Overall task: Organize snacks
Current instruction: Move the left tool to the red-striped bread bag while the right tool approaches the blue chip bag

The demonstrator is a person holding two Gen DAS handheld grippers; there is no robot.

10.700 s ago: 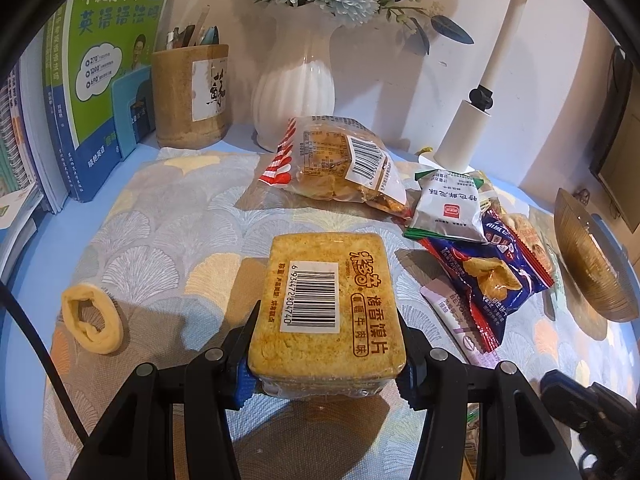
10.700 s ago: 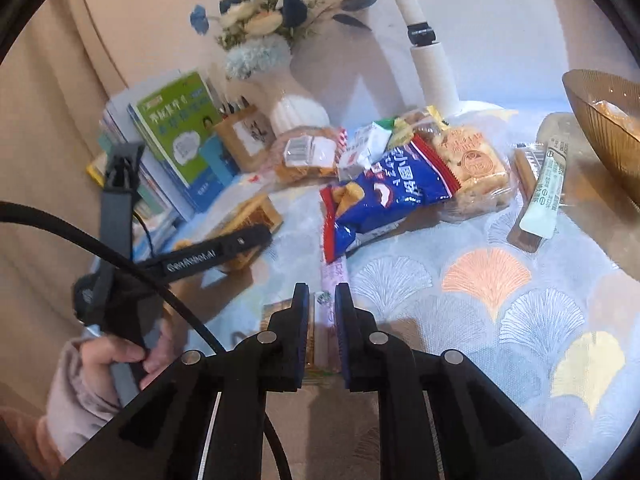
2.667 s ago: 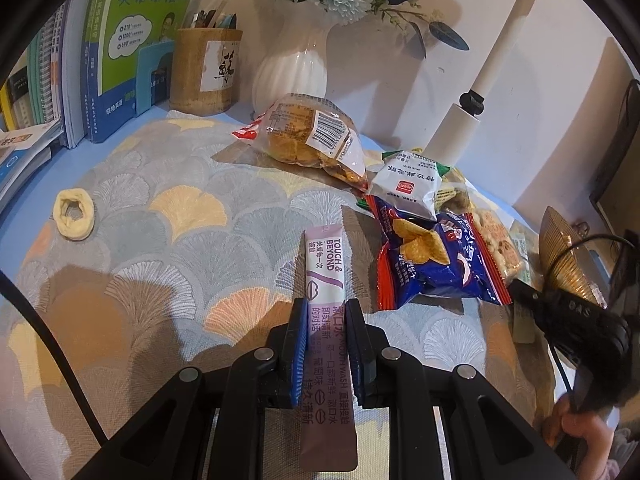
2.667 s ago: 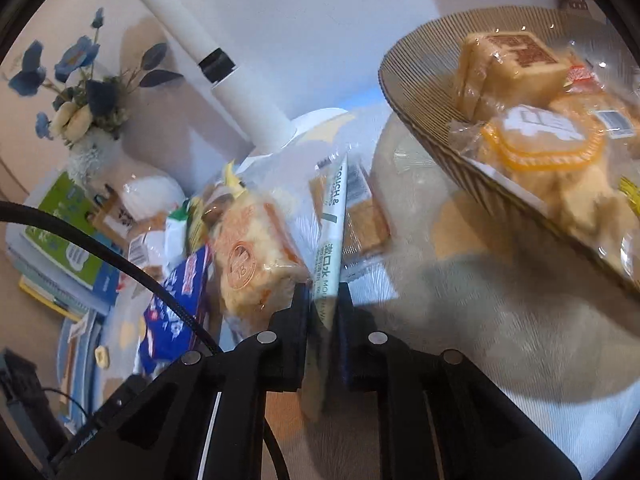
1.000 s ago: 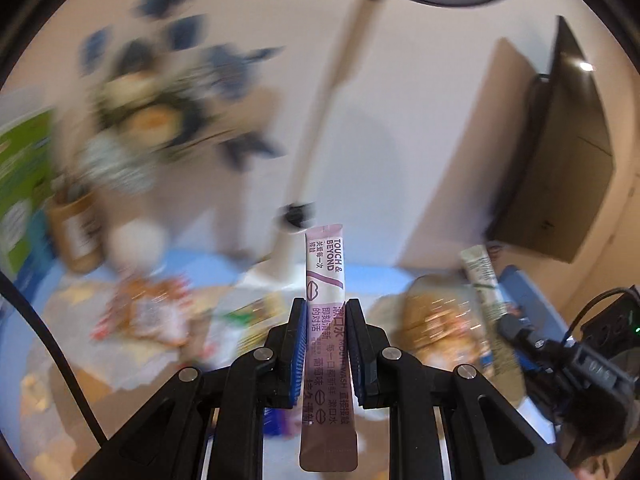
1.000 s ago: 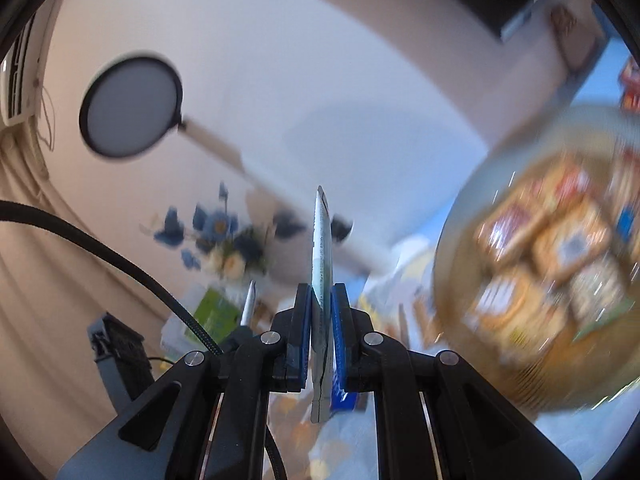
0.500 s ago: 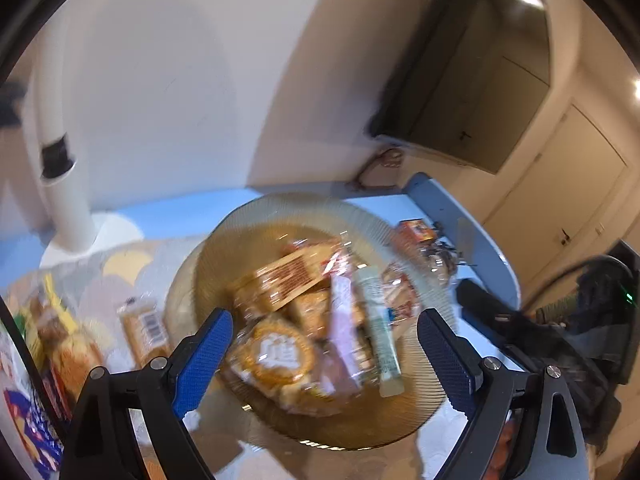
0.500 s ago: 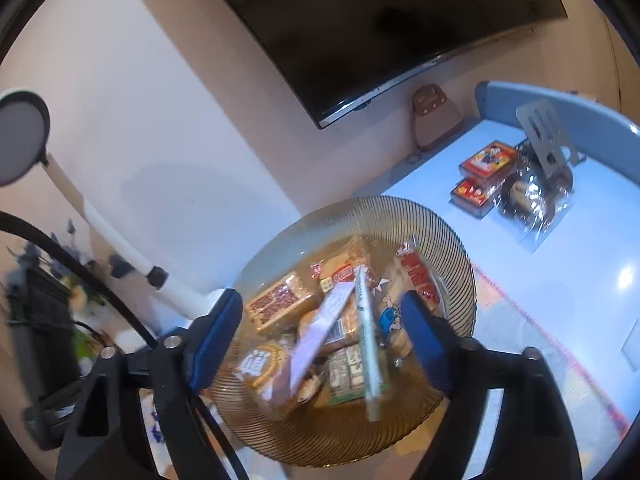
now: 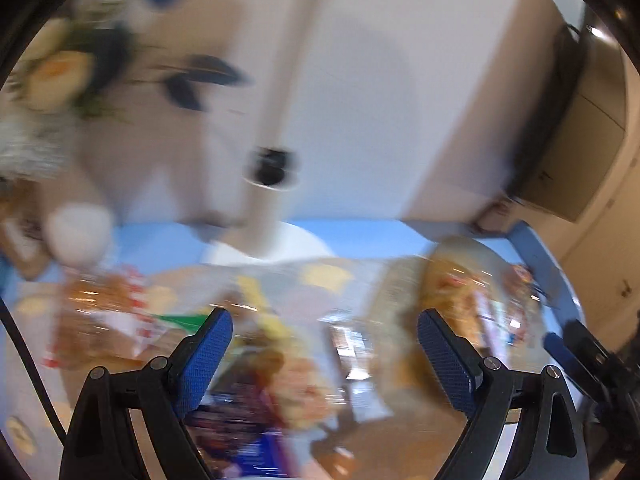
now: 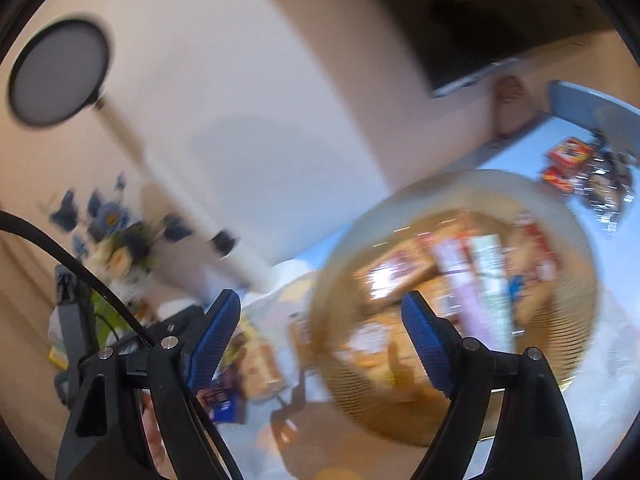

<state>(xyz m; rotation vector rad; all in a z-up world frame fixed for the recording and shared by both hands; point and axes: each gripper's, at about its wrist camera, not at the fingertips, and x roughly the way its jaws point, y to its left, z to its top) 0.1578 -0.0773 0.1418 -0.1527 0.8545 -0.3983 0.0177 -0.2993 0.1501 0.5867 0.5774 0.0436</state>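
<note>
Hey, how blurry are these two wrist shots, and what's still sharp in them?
Left wrist view: heavy motion smear over the flowers and the snack packets; only the open left tool is crisp. Right wrist view: the bowl and its contents are streaked, the round lamp head is softer-edged, and the open right tool stays sharp. Both bend strongly at the edges.

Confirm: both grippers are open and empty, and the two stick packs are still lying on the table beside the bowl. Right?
Not quite. Both the left gripper and right gripper are open and empty, but the two stick packs, pink and pale green, lie inside the bowl on top of the other snacks, not beside it. The right wrist view shows this, though blurred.
</note>
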